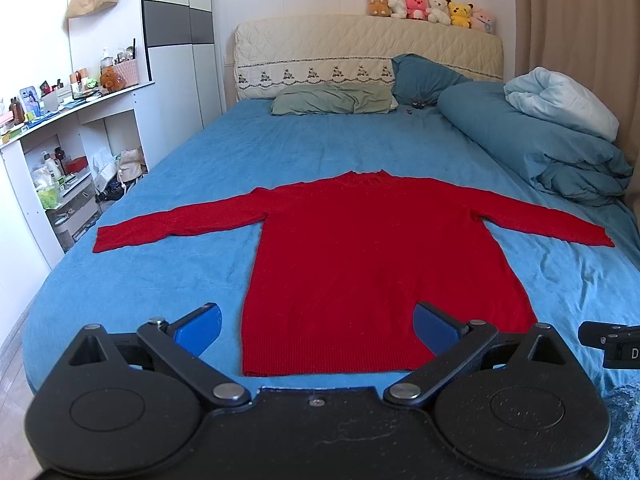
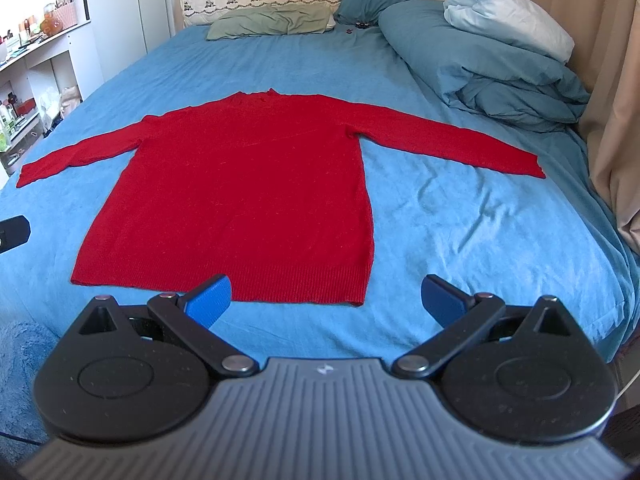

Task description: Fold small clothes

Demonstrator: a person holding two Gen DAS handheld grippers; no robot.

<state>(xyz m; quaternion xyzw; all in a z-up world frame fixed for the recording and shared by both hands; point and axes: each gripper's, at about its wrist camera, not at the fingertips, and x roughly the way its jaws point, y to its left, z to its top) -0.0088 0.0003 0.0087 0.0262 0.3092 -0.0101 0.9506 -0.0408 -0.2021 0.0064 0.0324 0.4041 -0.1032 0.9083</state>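
A red long-sleeved sweater [image 1: 360, 256] lies flat on the blue bed sheet [image 1: 160, 280], both sleeves spread out sideways, hem toward me. It also shows in the right wrist view [image 2: 240, 192]. My left gripper [image 1: 318, 328] is open and empty, held above the hem near the foot of the bed. My right gripper [image 2: 326, 300] is open and empty, just in front of the hem's right corner. Neither touches the sweater.
A rolled blue duvet [image 1: 540, 140] and pillows [image 1: 332, 98] lie at the back and right of the bed. White shelves [image 1: 60, 148] with clutter stand to the left. A beige curtain [image 2: 612, 100] hangs at the right. Plush toys [image 1: 432, 8] sit on the headboard.
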